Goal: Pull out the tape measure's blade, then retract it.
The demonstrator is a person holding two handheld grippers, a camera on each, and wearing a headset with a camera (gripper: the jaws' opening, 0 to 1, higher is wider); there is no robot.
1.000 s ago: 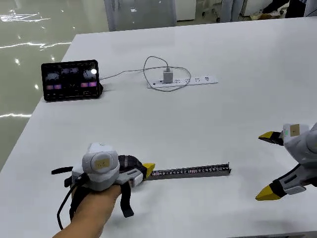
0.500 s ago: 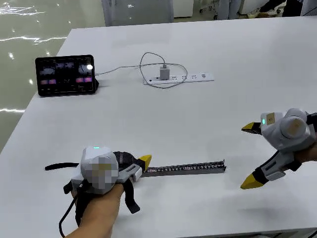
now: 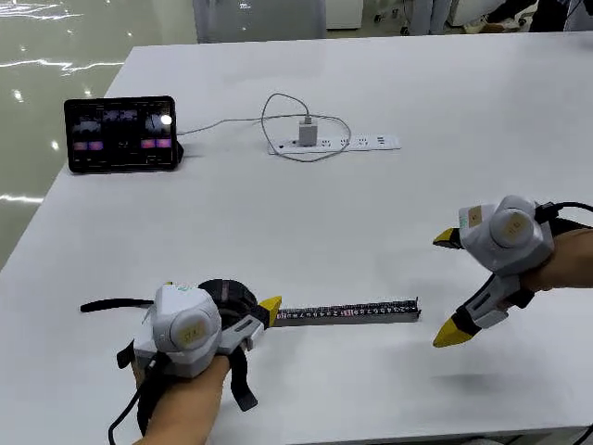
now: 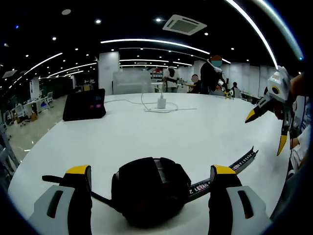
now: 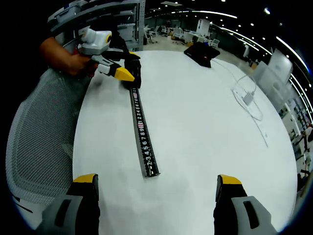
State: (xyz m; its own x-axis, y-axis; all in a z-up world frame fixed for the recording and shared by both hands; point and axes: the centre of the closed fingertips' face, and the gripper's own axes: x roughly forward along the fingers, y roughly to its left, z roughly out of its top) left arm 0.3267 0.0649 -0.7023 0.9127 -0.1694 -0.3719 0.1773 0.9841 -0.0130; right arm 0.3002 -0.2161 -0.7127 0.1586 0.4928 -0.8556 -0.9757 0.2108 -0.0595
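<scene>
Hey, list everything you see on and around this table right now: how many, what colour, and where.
White table: one, white, under everything.
Black round tape measure case: one, black, near edge, between the left tongs' jaws.
Tape measure blade: one, dark with pale numbers, pulled out flat toward the right tongs.
Black strap: one, black, left of the case.
Black tablet with lit screen: one, black, far left, standing.
White power strip: one, white, far centre.
White charger with cable: one, white, plugged into the strip.
Left tongs: one, grey-white with yellow tips, open around the case.
Right tongs: one, same colours, open, right of the blade's end, apart from it.
</scene>
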